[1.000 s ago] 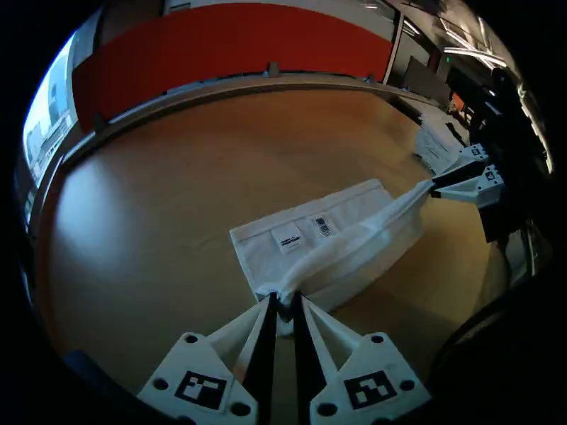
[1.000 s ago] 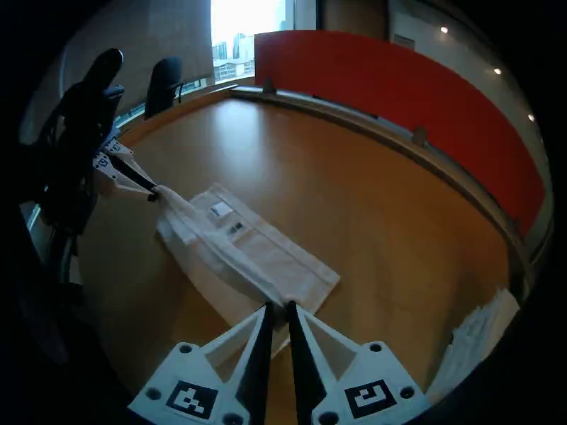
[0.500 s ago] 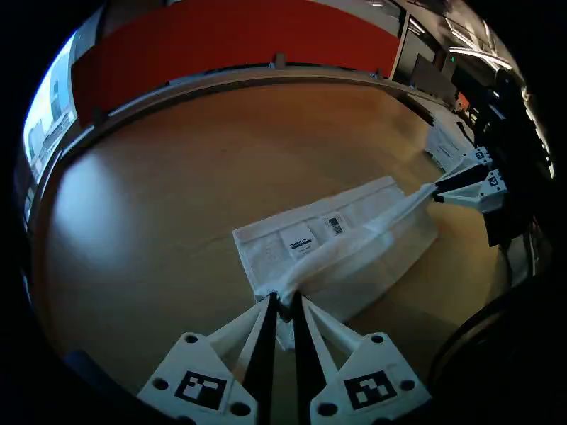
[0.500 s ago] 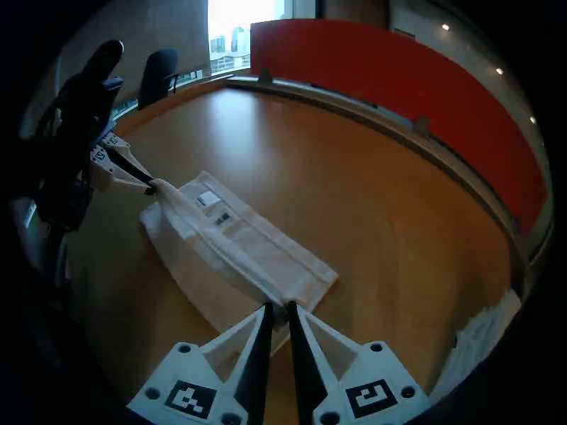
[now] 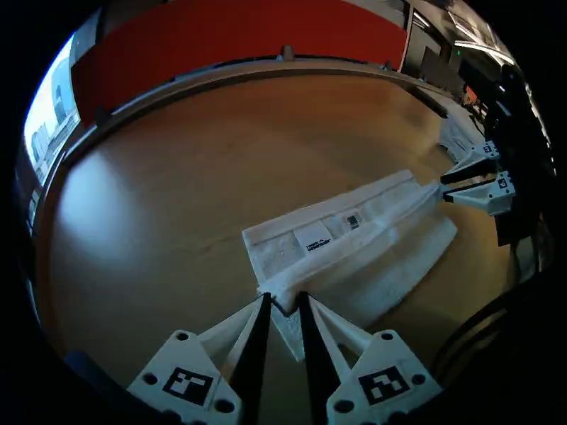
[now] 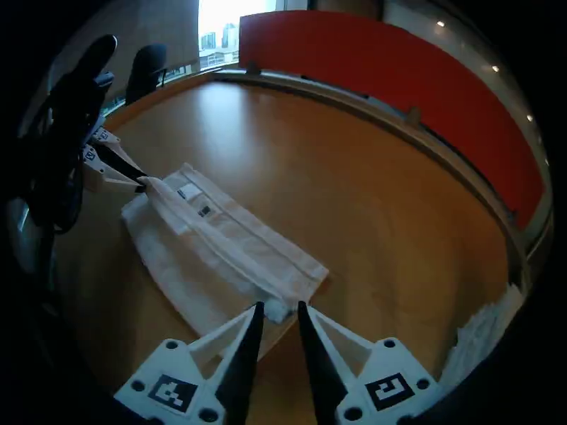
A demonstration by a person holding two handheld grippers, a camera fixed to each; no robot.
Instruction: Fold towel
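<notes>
A white towel [image 5: 354, 248] lies lengthwise on the wooden table [image 5: 177, 198], folded over itself, with labels on its upper layer. My left gripper [image 5: 283, 303] is open at the towel's near end, and the folded corner rests loosely between its fingers. At the far end the right gripper [image 5: 448, 190] also stands open. In the right gripper view the towel [image 6: 212, 248] runs from my open right gripper [image 6: 278, 312] to the left gripper [image 6: 138, 183]. A bunched corner sits between the right fingertips.
A red partition [image 5: 227, 35] stands behind the table's raised far rim [image 6: 425, 149]. A pile of white cloths [image 6: 489, 326] lies near the table edge. Dark office chairs [image 6: 145, 67] stand by the window. Bare wood stretches beyond the towel.
Both grippers have gone from shut on the towel's lifted edge to open. The stretched edge has dropped, and the towel now lies flatter on the table.
</notes>
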